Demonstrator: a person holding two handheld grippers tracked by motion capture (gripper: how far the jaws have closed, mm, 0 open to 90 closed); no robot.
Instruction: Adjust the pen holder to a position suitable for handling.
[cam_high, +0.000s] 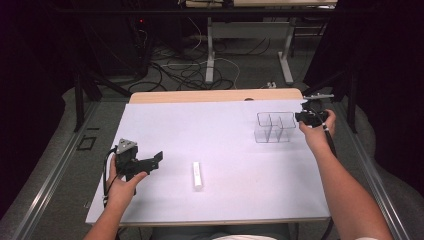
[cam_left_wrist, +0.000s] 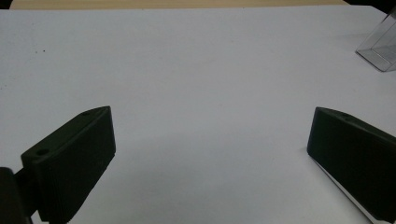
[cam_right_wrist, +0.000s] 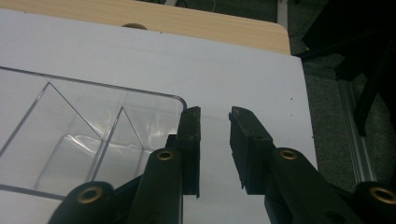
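While the right gripper (cam_right_wrist: 215, 116) sat at the far-right corner of the clear divided box (cam_right_wrist: 93, 135), its jaws stood only a narrow gap apart w/ nothing between them; the nearer jaw lay right against the outside of the box wall, but whether it touched I couldn't tell. The box stood on the white table (cam_high: 210, 135), far right. The left gripper (cam_left_wrist: 210, 140) was held low over the near-left part of the table, jaws wide open & empty. A small white block (cam_high: 197, 175) lay near centre, just right of the left gripper, well apart from the box.
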